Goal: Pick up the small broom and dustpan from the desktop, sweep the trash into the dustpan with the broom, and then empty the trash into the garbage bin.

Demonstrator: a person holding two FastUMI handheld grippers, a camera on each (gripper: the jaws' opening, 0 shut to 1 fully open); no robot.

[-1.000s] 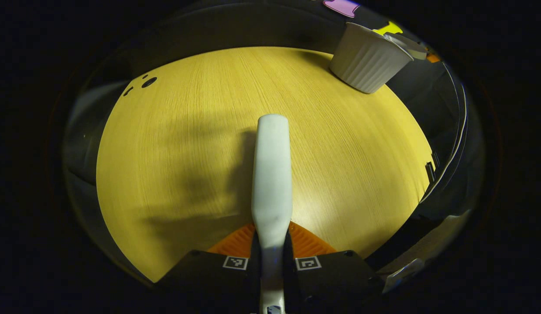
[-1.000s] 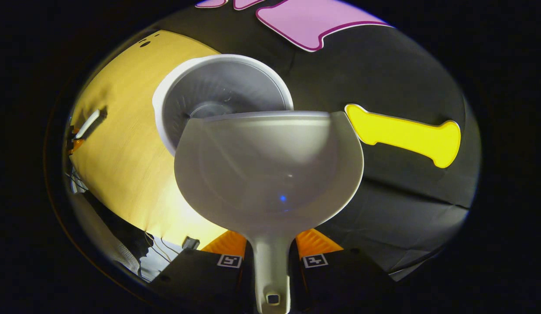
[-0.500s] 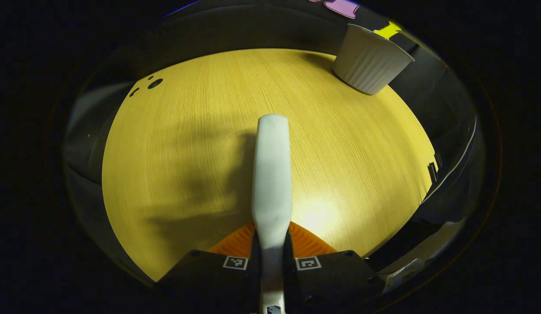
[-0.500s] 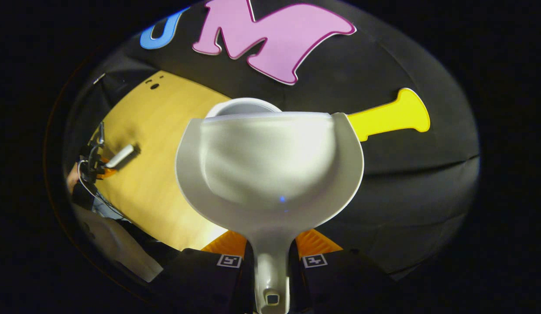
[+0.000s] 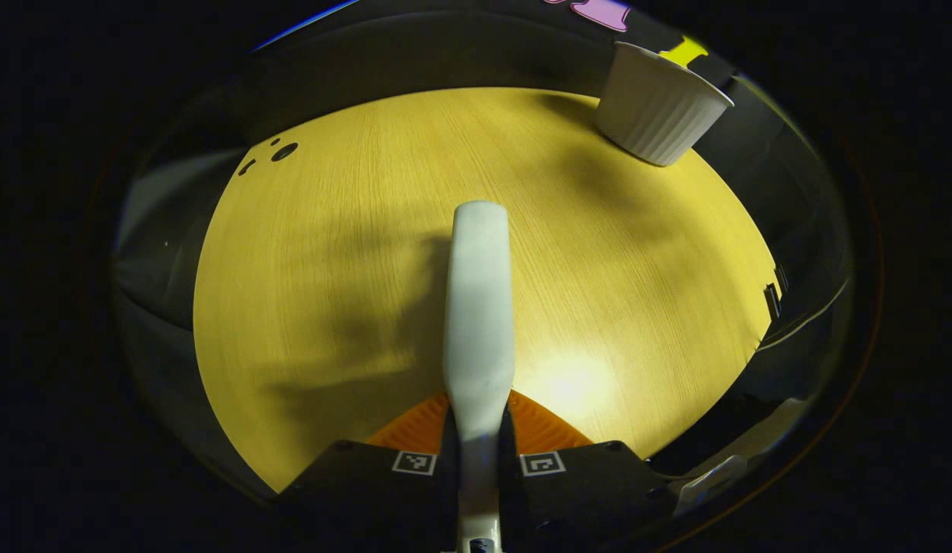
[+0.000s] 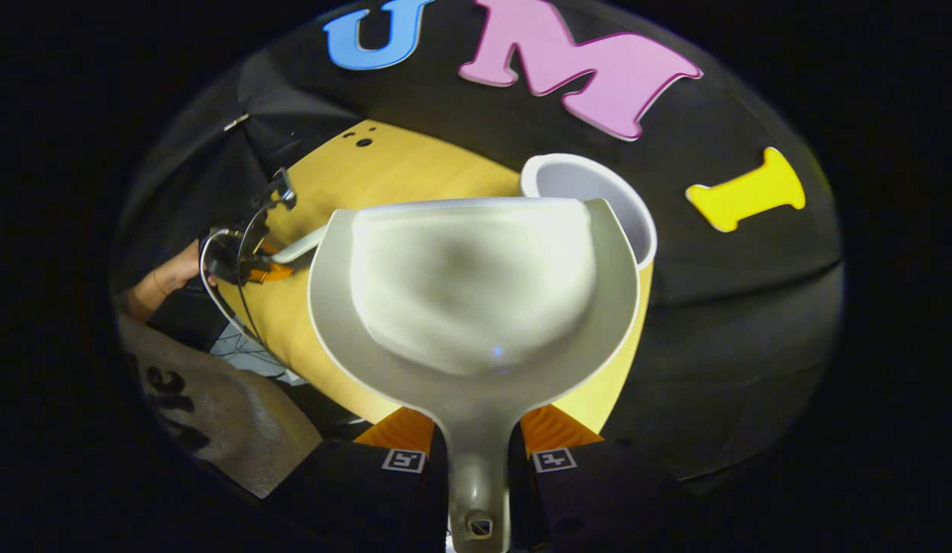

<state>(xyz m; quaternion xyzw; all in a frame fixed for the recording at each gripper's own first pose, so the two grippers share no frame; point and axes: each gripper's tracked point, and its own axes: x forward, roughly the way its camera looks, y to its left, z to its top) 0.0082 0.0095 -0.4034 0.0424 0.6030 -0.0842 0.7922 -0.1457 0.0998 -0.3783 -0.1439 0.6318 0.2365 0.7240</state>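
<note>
- Dustpan (image 6: 476,292): a pale, smooth, rigid plastic scoop with a raised rim and one narrow handle. It looks light, stiff and rather slippery. The handle is the sensible place to take it, and the right hand-held gripper (image 6: 477,453) has both orange fingers (image 6: 556,424) closed on it there. The scoop stands straight ahead of the fingers, its hollow facing the camera; I see no trash in it.
- Broom (image 5: 478,307): from the left hand-held gripper (image 5: 477,434) it shows as a slim white plastic bar with a rounded tip, running straight forward above the yellow wood-grain surface (image 5: 330,253). It looks light and stiff. The fingers are clamped on its narrow near end. I cannot make out bristles from this angle.
- Garbage bin (image 6: 599,200): a small white ribbed tub, open-topped, probably thin and easy to knock over. From the right hand-held gripper it sits just behind the dustpan's far right rim. From the left hand-held gripper it is well ahead, to the upper right, at the surface's far edge.
- Judgement: emptying looks done or nearly so; both tools are firmly held.
</note>
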